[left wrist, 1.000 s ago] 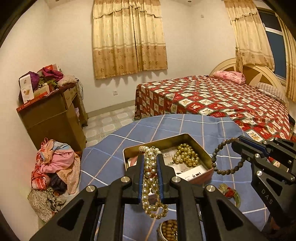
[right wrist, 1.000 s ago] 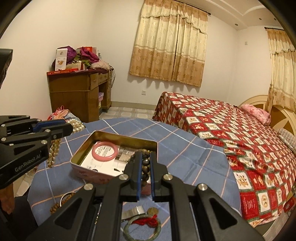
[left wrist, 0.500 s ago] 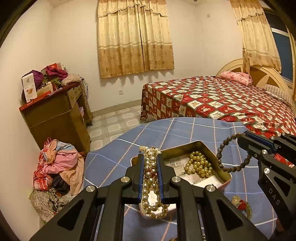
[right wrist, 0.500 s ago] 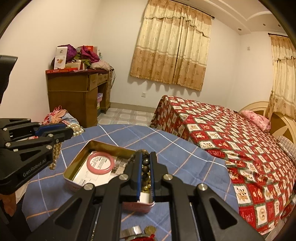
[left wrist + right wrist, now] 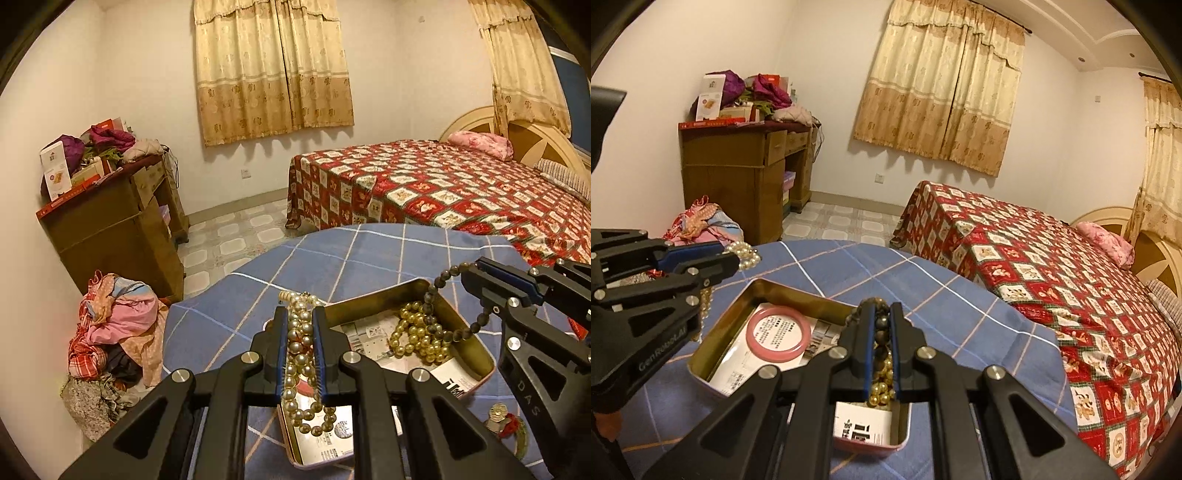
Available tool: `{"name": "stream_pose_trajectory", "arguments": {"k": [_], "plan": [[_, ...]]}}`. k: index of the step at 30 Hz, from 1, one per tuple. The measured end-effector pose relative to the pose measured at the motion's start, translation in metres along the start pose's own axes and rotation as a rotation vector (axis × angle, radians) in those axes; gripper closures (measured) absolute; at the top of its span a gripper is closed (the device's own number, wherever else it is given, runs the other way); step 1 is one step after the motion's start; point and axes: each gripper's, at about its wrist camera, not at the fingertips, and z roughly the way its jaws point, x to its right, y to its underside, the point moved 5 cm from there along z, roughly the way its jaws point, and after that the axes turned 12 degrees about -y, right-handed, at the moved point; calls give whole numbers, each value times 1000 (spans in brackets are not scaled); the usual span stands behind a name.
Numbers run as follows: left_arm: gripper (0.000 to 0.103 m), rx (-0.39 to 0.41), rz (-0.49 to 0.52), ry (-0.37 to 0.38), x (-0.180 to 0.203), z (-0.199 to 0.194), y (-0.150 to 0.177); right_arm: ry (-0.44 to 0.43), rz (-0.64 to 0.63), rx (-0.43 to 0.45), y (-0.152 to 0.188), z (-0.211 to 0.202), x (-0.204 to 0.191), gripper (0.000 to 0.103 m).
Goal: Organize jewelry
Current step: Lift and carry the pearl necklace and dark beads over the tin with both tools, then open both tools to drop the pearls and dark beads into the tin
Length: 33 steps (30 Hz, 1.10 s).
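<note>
The left gripper (image 5: pixel 299 332), at lower centre of its view, pinches a cream pearl necklace (image 5: pixel 301 369) between its fingers, the strand hanging over the open tin (image 5: pixel 476 347). The right gripper (image 5: pixel 882 325) clamps a dark bead bracelet (image 5: pixel 436 284) whose loop dips into the tin beside gold beads (image 5: pixel 417 336). A pink bangle (image 5: pixel 777 332) lies inside on printed paper. The tin sits on the blue checked tabletop (image 5: pixel 351 254); a coin and red charm (image 5: pixel 504 421) lie at lower right.
</note>
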Motion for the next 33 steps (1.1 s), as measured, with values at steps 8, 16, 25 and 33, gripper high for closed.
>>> {"name": "stream_pose_trajectory", "arguments": {"k": [8,16,25,33], "plan": [[90,-44,25,-9,9,24,10,-5,2,-72,11,30,0,94],[90,-82,62,-19,16,45,22,-28,24,-142,24,51,0,93],[26,-66,48,-55,9,39,28,-19,49,-151,31,47,5,59],[26,-90,47,-74,4,38,34,-7,54,-154,37,38,6,59]]}}
